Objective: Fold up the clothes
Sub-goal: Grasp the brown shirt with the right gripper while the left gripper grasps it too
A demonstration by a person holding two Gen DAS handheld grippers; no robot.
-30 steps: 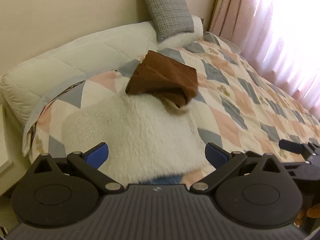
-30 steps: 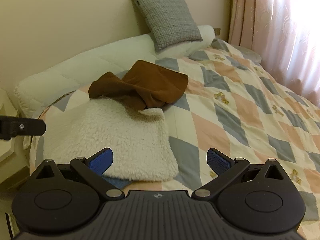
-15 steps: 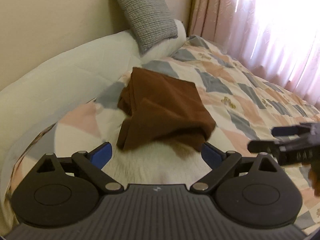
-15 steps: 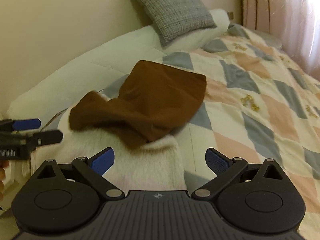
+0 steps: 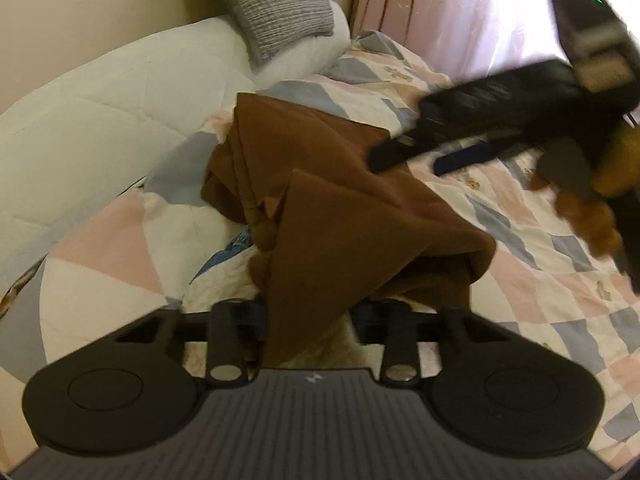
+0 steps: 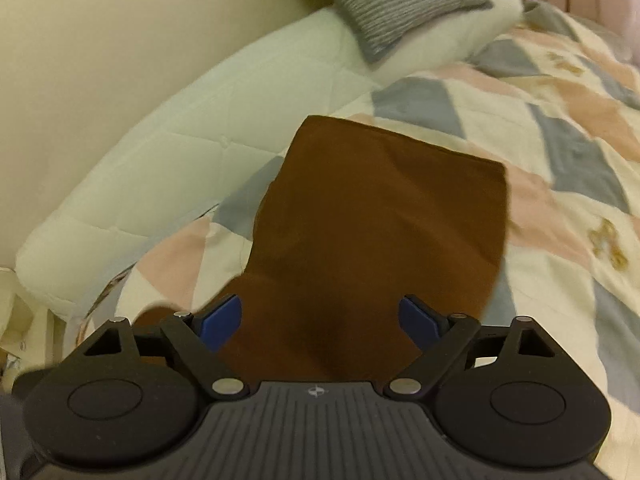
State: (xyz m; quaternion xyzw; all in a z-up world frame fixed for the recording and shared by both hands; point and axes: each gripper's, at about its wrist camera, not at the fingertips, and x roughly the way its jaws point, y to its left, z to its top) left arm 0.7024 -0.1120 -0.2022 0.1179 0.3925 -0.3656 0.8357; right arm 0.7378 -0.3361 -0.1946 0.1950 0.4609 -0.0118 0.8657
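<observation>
A: Item, far left: white bolster [image 5: 100, 120] along the wall, grey cushion [image 5: 280, 0] propped at its far end. Clear of the work.

B: Item, near left: left gripper [image 5: 308, 312]. Fingers [image 5: 366, 312] drawn well in, pinching a hanging fold of the brown garment [image 5: 340, 208].

A: Location of garment?

B: Near end of the bed, on the patchwork quilt [image 5: 540, 280]. Loosely bunched, one corner raised in a peak toward the left gripper, far edge flat and square.

A: Handling?

B: Soft, limp, light by the look of its drape. No stiffness, so likely to sag and slide wherever unsupported. Not fragile. Best taken at corners or along a hem, one per gripper, then pulled taut. A grip mid-panel would only gather more creases.

A: Beneath it?

B: Pale fleecy item [image 5: 224, 280] and a strip of blue fabric [image 5: 236, 240] peeking out at the left. Risk of snagging either in the same pinch.

A: Item, right?

B: Right gripper [image 6: 320, 316], held in a hand [image 5: 592, 208]. Fingers spread wide over the garment's near right part, cloth lying between them, nothing gripped. Blurred in the left view.

A: Far right?

B: Pink curtain [image 5: 440, 12]. No obstruction.
</observation>
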